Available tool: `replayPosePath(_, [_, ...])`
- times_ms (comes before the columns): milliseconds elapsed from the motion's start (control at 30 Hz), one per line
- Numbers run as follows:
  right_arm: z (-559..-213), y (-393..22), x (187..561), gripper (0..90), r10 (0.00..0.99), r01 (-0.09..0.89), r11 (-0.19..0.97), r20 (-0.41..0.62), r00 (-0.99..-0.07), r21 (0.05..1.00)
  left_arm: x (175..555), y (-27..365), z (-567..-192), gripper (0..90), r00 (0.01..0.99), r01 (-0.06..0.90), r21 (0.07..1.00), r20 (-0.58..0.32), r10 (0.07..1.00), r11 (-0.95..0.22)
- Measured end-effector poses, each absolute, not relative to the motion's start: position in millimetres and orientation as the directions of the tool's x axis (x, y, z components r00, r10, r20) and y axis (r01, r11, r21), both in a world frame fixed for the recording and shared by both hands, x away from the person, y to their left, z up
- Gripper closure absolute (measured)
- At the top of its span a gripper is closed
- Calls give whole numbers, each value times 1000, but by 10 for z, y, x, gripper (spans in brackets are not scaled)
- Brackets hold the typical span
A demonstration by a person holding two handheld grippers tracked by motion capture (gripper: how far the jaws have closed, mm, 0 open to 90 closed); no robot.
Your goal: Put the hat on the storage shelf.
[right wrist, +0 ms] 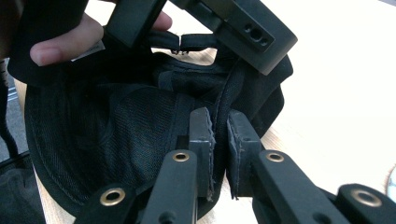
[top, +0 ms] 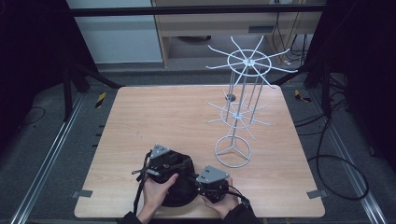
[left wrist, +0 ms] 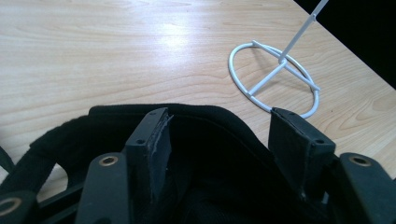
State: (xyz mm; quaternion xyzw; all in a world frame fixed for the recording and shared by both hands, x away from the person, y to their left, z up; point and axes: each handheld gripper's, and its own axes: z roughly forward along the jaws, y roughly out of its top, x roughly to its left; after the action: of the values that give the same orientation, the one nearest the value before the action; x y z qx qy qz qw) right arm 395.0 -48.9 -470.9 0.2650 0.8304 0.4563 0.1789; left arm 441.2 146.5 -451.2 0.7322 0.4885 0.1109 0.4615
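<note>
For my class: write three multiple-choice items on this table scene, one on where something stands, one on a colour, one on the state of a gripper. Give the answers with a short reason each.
1. Where does the wire rack stand on the table?
A. on the right half, beyond the grippers
B. at the near left corner
C. on top of the cap

2. What colour is the cap?
A. white
B. black
C. red

3. How do the jaws of the right gripper stand?
A. wide apart over bare wood
B. closed on the cap's edge
C. closed on the rack's ring

Answers:
1 A, the high view shows its ring base right of centre, past the hands.
2 B, its fabric is black in both gripper views.
3 B, the right gripper view shows the cap's rim pinched between the two pads, while the left gripper stands open.
</note>
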Motion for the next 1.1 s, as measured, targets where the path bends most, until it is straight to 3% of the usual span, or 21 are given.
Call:
replayPosePath(200, [-4716,-476,3945,823,596,268,454,-67,-800,850,4415,1446,-4537,424,494,647,757,-327,806,-90])
replayPosePath(333, [-4712,-467,3935,824,590,257,458,-75,-804,851,4388,1405,-4537,468,512,638,760,-301,804,-121])
replayPosePath(500, [-4721,-455,3937,820,588,260,457,-69,-806,851,4380,1411,-4530,636,528,643,756,-320,787,-124])
replayPosePath(700, [-4710,-453,3937,721,561,269,436,-25,-828,859,4330,1416,-4497,802,559,616,778,-321,765,-124])
replayPosePath(833, [-4655,-497,3937,625,536,276,408,17,-844,870,4317,1459,-4439,821,567,602,791,-323,757,-113])
replayPosePath(867, [-4606,-556,3935,551,528,284,368,52,-848,885,4307,1492,-4389,824,570,591,800,-326,754,-100])
replayPosePath(1100, [-4462,-869,3964,486,582,280,263,80,-810,923,4244,1659,-4147,835,594,522,850,-304,745,-70])
